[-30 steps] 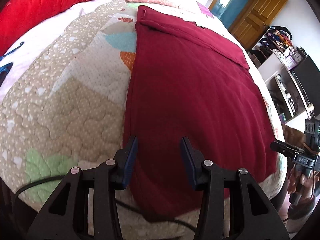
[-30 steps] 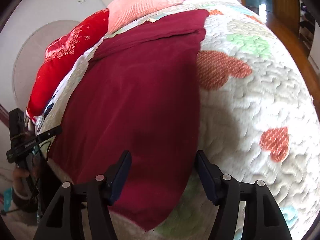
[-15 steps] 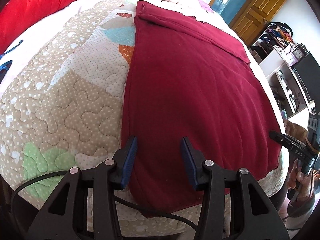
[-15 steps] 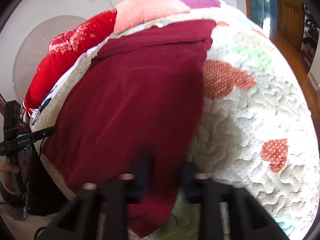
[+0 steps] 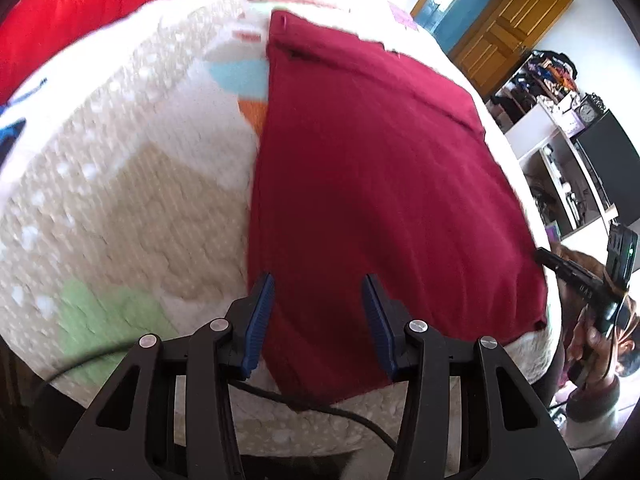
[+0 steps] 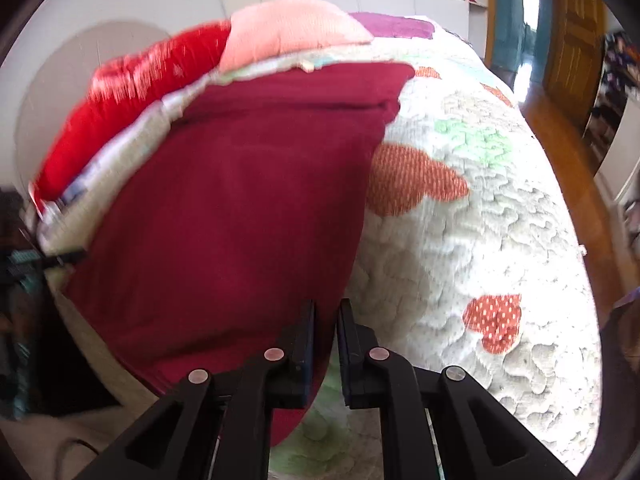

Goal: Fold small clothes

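Note:
A dark red garment (image 5: 368, 184) lies flat on the quilted bed (image 5: 120, 184), its folded top edge at the far end. It also shows in the right wrist view (image 6: 240, 208). My left gripper (image 5: 318, 300) is open, its blue-padded fingers (image 5: 260, 316) astride the garment's near left edge, just above the cloth. My right gripper (image 6: 325, 320) has its jaws nearly closed at the garment's near right edge; a narrow gap remains and red cloth shows between the fingers. Whether they pinch it is unclear.
A red pillow (image 5: 100, 4) and a pink pillow (image 6: 292, 32) lie at the head of the bed. A black cable (image 5: 320, 404) hangs over the near bed edge. Shelves (image 5: 560, 152) and a wooden door (image 5: 508, 36) stand to the right.
My right gripper's jaws closed from wide open to a narrow gap at the garment's right edge. My left gripper stayed open and shifted slightly over the left edge.

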Demonstrator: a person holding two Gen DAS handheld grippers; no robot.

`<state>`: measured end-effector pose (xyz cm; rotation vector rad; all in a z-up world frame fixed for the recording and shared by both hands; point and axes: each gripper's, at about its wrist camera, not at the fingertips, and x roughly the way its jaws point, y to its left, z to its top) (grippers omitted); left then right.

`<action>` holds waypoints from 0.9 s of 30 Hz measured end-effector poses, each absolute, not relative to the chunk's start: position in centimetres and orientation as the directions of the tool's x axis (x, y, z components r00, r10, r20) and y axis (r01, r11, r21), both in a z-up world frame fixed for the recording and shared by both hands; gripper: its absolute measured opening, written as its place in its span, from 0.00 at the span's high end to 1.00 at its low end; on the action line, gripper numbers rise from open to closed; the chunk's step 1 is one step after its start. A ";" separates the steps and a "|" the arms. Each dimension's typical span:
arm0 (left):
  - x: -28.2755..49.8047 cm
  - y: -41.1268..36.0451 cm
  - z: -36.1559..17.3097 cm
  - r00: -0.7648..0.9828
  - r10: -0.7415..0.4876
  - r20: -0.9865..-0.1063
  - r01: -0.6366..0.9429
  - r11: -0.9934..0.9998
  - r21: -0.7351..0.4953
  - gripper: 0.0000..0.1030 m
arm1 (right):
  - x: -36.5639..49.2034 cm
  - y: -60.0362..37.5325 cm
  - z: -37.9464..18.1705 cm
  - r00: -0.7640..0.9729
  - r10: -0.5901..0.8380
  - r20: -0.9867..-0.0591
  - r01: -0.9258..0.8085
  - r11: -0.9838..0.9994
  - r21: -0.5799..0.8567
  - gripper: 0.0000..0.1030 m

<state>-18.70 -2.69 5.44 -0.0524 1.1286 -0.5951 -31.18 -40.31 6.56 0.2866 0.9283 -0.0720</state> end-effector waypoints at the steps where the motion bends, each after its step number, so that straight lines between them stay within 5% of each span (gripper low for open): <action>1: -18.4 -2.6 5.9 0.307 -0.472 -0.826 0.420 0.846 -0.328 0.57 | -31.0 -41.1 7.2 0.612 0.062 -0.789 0.207 0.949 0.236 0.86; 5: -17.0 -2.6 7.0 0.334 -0.483 -0.809 0.395 0.851 -0.345 0.57 | -29.5 -43.5 9.1 0.677 0.046 -0.735 0.279 0.908 0.314 0.57; 27: -21.2 -0.8 3.6 0.174 -0.526 -0.832 0.351 0.823 -0.447 0.56 | -33.3 -40.6 4.7 0.573 0.274 -0.773 0.183 0.876 0.446 0.54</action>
